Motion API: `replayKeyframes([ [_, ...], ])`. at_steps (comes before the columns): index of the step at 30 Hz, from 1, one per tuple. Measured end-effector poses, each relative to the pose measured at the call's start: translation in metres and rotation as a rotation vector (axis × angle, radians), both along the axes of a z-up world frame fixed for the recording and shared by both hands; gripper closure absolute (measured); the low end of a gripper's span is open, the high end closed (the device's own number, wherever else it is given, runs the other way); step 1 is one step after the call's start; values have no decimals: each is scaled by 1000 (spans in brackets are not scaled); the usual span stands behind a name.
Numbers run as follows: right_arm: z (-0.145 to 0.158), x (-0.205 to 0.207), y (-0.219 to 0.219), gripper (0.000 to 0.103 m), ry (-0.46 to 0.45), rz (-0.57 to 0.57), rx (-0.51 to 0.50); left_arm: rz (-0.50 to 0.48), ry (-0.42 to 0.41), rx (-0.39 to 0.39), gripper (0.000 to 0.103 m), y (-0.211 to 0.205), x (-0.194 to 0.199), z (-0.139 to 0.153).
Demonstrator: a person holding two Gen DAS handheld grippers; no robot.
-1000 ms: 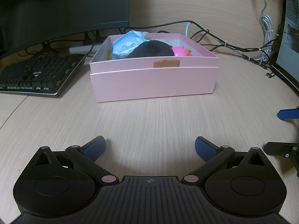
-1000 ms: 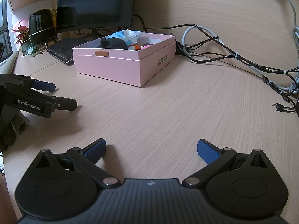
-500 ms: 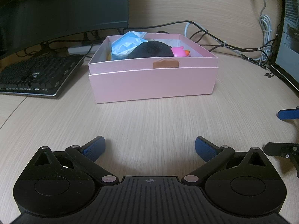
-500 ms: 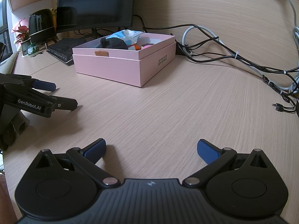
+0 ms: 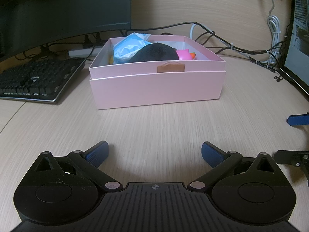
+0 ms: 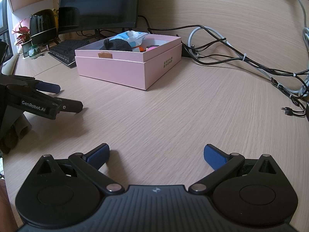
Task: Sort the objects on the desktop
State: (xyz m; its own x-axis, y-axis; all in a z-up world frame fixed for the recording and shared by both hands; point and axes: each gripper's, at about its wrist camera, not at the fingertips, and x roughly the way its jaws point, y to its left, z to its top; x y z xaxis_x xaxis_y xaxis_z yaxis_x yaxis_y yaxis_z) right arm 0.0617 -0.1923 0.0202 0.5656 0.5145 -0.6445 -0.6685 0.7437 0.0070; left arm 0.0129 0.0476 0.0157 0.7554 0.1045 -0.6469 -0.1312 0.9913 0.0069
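A pink box (image 5: 156, 89) (image 6: 115, 71) stands on the wooden desk ahead of both grippers. Inside it lie a light blue packet (image 5: 129, 47) (image 6: 131, 35), a black fuzzy object (image 5: 154, 53) (image 6: 115, 45) and a pink toy (image 5: 183, 55). My left gripper (image 5: 155, 152) hovers low over the desk in front of the box, open, with nothing between its fingers. My right gripper (image 6: 156, 154) is open too, off to the right of the left one, also holding nothing. The left gripper shows at the left edge of the right wrist view (image 6: 58, 96).
A black keyboard (image 5: 36, 77) lies left of the box, under a dark monitor (image 5: 63, 7). Tangled cables (image 6: 251, 61) run along the desk behind and right of the box. A black kettle (image 6: 43, 27) and a red-leaved potted plant (image 6: 22, 36) stand at the far left.
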Motion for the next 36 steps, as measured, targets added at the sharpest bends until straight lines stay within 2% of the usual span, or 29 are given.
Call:
replayKeyframes([
  [16, 0, 0, 0, 0, 0, 0, 0, 0, -19, -33, 0, 5, -1, 0],
  [36, 0, 0, 1, 0, -1, -1, 0, 0, -21, -34, 0, 5, -2, 0],
])
